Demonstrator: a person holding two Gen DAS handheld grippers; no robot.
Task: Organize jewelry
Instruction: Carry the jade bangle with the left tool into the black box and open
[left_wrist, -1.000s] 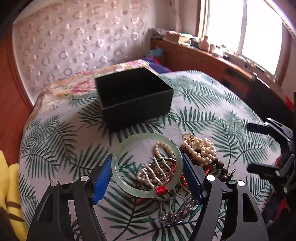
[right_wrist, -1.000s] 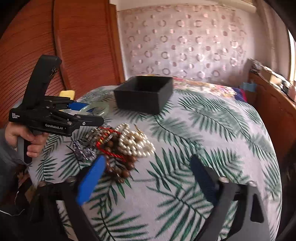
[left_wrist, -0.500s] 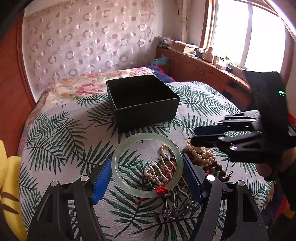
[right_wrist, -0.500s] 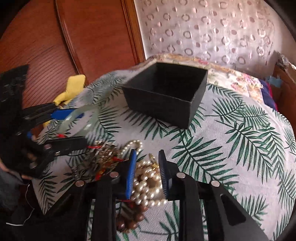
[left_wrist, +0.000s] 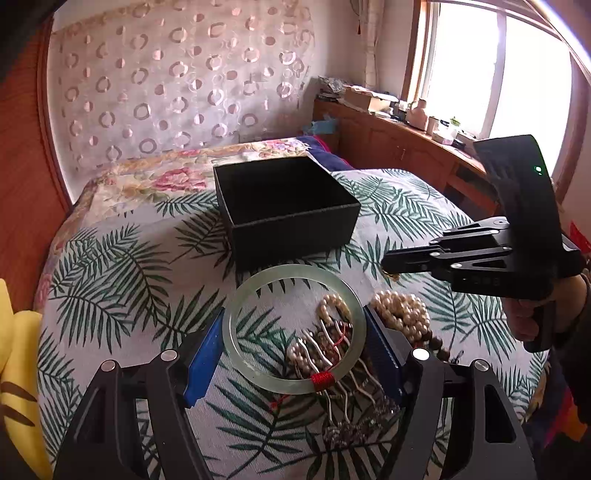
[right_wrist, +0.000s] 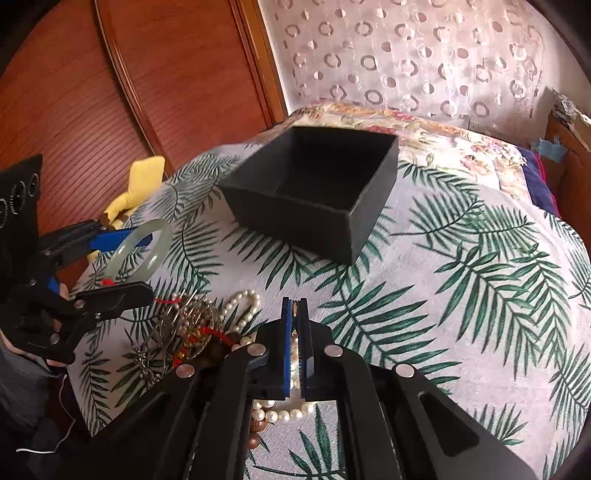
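Observation:
My left gripper (left_wrist: 293, 341) is shut on a pale green jade bangle (left_wrist: 243, 299) with a red thread wrap and holds it above the jewelry pile; it also shows in the right wrist view (right_wrist: 147, 240). My right gripper (right_wrist: 294, 314) is shut on a pearl necklace (right_wrist: 291, 411) whose beads hang below the jaws. A tangle of pearls, brown beads, red cord and silver pieces (left_wrist: 399, 317) lies on the palm-leaf cloth (left_wrist: 122, 280). The open black box (left_wrist: 284, 206) stands behind the pile; it also shows in the right wrist view (right_wrist: 317, 195), empty.
The cloth (right_wrist: 461, 280) covers a rounded table that drops off at the front and sides. A yellow item (right_wrist: 136, 181) lies at the left edge by the wooden wall. A wooden counter (left_wrist: 406, 140) with clutter runs under the window.
My right gripper moved in over the pile and closed from wide open onto the pearl necklace. My left gripper kept the bangle and lifted slightly toward the box.

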